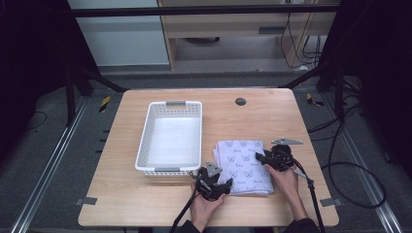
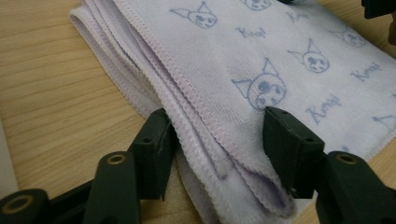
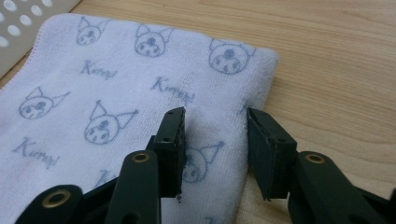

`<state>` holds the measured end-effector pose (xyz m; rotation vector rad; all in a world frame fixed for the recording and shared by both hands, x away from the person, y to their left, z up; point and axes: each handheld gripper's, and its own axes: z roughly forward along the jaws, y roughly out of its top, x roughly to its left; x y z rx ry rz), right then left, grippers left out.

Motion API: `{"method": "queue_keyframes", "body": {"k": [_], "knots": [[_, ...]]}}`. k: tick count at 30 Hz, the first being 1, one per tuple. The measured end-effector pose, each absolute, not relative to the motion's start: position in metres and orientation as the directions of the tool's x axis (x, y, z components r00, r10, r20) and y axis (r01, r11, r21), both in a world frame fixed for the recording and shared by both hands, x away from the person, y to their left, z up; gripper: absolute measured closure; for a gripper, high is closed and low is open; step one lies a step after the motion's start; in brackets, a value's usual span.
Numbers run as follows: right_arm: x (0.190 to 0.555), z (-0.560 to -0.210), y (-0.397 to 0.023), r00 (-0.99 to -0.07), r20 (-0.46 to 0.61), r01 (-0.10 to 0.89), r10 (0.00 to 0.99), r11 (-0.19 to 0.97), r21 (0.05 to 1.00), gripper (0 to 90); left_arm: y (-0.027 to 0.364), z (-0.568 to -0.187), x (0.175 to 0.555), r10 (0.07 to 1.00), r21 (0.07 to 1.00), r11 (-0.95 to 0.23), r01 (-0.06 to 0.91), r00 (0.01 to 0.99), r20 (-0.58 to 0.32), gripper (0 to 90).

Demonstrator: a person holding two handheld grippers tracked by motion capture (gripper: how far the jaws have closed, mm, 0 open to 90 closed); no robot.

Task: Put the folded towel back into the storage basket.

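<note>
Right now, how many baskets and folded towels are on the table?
2 things: 1 white basket left of centre, and 1 folded towel beside it on the right, near the table's front edge. Nothing lies in the basket.

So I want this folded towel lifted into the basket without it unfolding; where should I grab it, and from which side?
Probably grip the folded towel at its two opposite side edges, one hand-held gripper coming in from each side, jaws astride all the stacked layers. It lies flat in several loose layers, so pinching just the top one would likely open it.
</note>
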<state>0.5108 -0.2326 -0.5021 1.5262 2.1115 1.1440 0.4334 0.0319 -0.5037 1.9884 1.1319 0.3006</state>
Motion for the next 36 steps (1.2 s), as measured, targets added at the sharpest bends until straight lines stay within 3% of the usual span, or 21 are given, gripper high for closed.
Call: {"method": "queue_keyframes", "body": {"k": [11,14,36], "knots": [[0.509,-0.500,-0.226,-0.397,0.184,0.655,0.899,0.137,0.744,73.9,0.036,-0.506,0.437,0.769,0.731,-0.217,0.646,0.574,-0.279,64.4],[0.507,-0.499,-0.225,-0.399,0.170,0.647,0.901,0.145,0.748,77.4,0.034,-0.504,0.433,0.776,0.750,-0.226,0.622,0.580,-0.247,69.5],[0.481,-0.448,-0.217,-0.462,0.043,0.476,0.886,0.207,0.855,78.6,0.037,-0.457,0.412,0.771,0.841,-0.265,0.472,0.628,-0.109,72.4]]}}
